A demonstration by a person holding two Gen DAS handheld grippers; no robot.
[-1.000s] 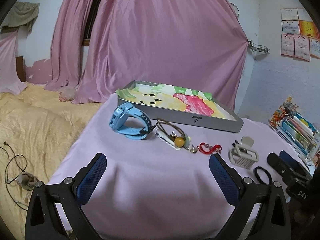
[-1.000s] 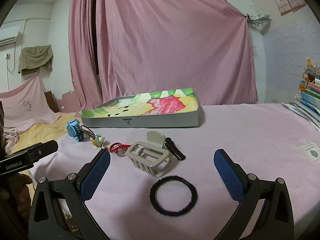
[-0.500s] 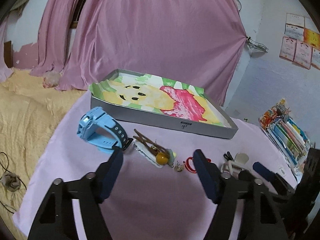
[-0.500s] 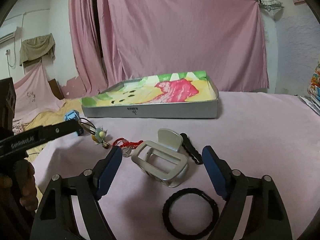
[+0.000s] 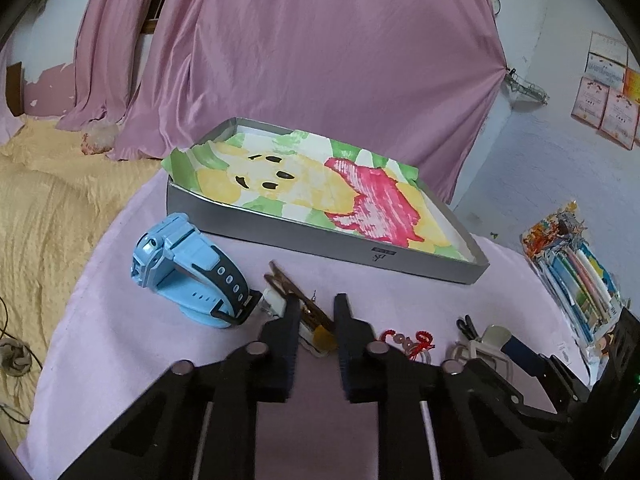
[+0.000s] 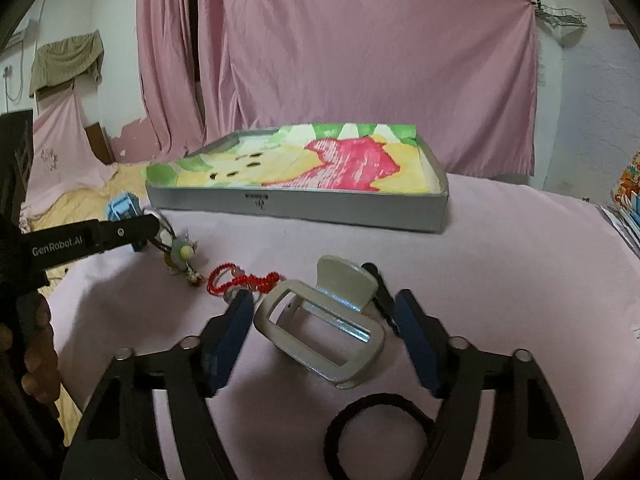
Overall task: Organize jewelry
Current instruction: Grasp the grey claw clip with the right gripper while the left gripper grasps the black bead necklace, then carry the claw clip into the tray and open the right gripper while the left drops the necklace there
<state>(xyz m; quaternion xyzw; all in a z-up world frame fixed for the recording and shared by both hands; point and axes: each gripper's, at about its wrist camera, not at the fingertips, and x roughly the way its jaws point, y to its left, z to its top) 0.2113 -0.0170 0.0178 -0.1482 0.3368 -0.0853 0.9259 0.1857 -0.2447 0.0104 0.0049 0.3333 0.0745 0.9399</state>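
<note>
The left gripper [image 5: 316,312] is closing narrowly around a brown hair tie with a yellow bead [image 5: 316,326] on the pink tablecloth [image 5: 120,344]. The right gripper [image 6: 326,314] is straddling, jaws apart, a grey plastic claw clip [image 6: 320,320].

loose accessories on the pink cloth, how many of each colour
Blue: 1, the light blue plastic watch
Brown: 1, the brown cord charm with yellow bead
Red: 1, the red knotted cord bracelet
Grey: 1, the grey claw hair clip
Black: 2, the black elastic hair tie and the small black clip
Total: 6
</note>
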